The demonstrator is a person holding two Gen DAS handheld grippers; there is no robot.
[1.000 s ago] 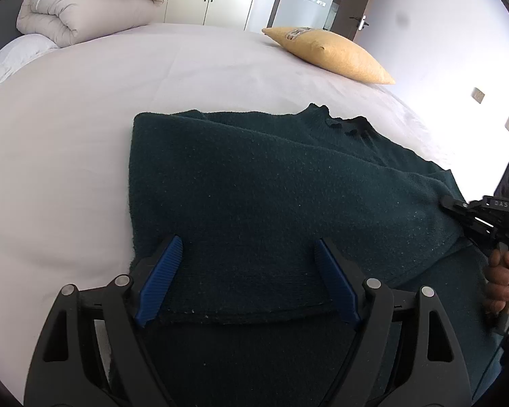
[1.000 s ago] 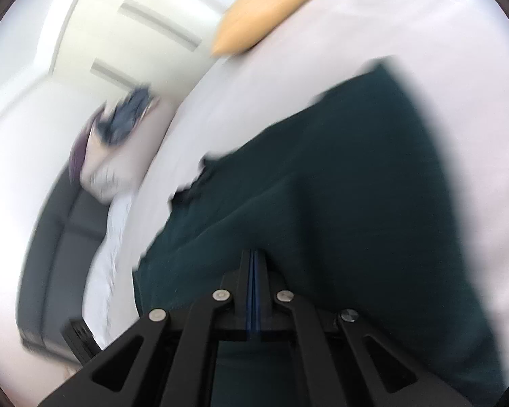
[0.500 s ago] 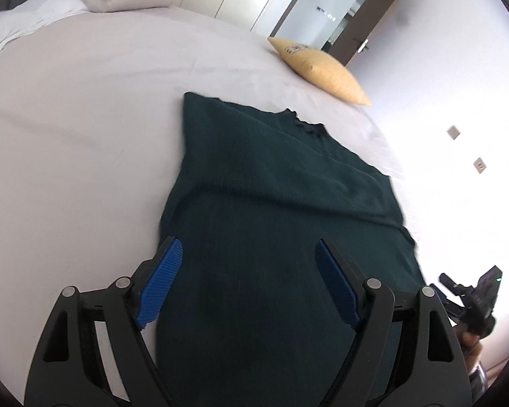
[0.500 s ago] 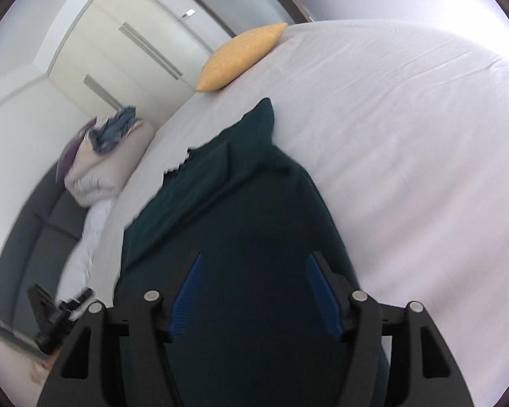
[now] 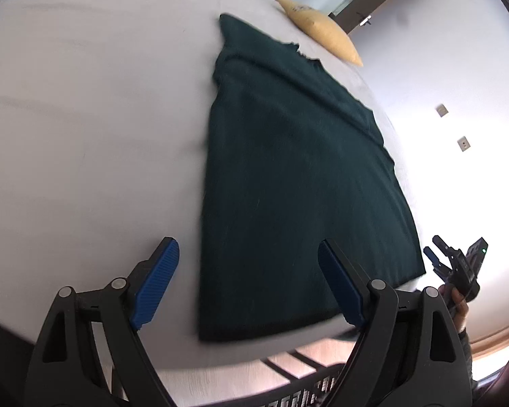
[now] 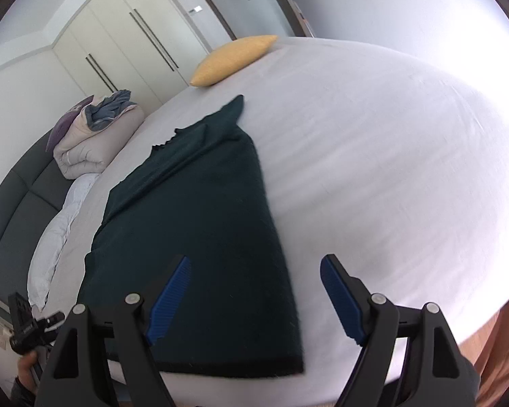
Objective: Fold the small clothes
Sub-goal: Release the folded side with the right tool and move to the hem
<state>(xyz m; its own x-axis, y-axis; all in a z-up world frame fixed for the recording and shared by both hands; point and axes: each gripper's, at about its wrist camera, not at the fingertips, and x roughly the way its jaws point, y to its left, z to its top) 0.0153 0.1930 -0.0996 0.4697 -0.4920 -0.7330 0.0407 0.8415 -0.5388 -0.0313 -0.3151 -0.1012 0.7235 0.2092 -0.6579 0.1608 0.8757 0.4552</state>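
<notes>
No text can be read; the dark marks on the yellow pillow are too blurred to make out.

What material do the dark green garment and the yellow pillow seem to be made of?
The dark green garment looks like a soft knit or fleece: matte, fuzzy surface, thick hem. The yellow pillow looks like smooth woven fabric, matte, with no visible pile; the exact fibre cannot be told.
</notes>
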